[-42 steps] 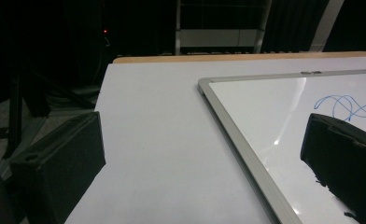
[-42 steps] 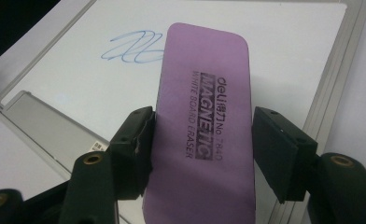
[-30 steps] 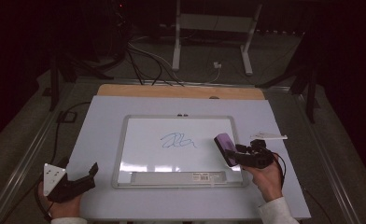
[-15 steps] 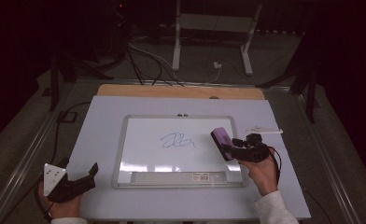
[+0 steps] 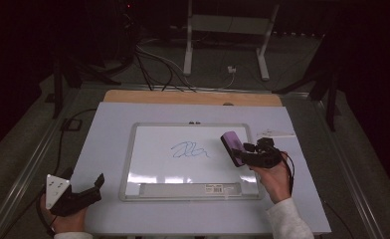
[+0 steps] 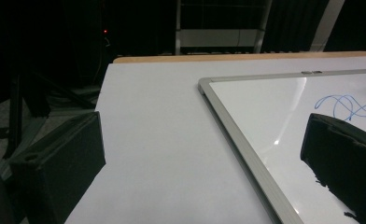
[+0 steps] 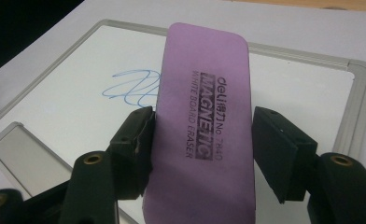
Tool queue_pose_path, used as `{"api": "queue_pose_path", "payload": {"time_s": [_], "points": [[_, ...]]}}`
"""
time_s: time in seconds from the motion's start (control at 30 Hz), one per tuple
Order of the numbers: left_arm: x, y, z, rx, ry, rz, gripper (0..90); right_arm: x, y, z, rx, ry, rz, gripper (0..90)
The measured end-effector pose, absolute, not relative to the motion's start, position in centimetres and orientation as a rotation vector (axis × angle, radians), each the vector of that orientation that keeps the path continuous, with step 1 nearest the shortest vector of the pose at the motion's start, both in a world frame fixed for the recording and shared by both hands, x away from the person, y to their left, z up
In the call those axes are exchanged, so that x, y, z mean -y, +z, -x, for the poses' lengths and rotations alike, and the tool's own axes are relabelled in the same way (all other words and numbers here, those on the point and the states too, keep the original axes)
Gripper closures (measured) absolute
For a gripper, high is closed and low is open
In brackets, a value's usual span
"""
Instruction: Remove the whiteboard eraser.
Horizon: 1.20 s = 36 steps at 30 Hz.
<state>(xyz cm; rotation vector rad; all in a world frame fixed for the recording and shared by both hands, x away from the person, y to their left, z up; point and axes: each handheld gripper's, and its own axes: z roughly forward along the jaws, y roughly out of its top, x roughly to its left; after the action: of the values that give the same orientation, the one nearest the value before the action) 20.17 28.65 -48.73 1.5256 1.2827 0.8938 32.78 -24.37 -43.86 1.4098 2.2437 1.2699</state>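
Leftward over the whiteboard [image 5: 148, 164] has moved the purple, black-lettered eraser [image 7: 202, 135].

Whiteboard [image 5: 148, 164]: centre of table [image 5: 108, 129]. Scribble [image 5: 189, 150]: on whiteboard, mid-field. Eraser [image 5: 232, 147]: in right gripper [image 5: 243, 155], above whiteboard's right part, right of scribble. Left gripper [image 5: 86, 191]: near left corner, left of whiteboard. Paper slip [image 5: 275, 133]: on table, far right of whiteboard.

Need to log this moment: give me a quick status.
Right gripper shut on purple eraser, above whiteboard. Left gripper open, idle. Blue scribble not yet wiped; path clear.
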Motion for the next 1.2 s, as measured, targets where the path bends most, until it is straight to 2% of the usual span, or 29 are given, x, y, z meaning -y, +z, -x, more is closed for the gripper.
{"api": "queue_pose_path", "payload": {"time_s": [1.2], "points": [[-28.6, -48.8, -20.3, -1.282, 0.894, -1.532, 0.5, 21.0, -44.0, -35.4, -2.257, 1.237, -1.370, 40.8]]}}
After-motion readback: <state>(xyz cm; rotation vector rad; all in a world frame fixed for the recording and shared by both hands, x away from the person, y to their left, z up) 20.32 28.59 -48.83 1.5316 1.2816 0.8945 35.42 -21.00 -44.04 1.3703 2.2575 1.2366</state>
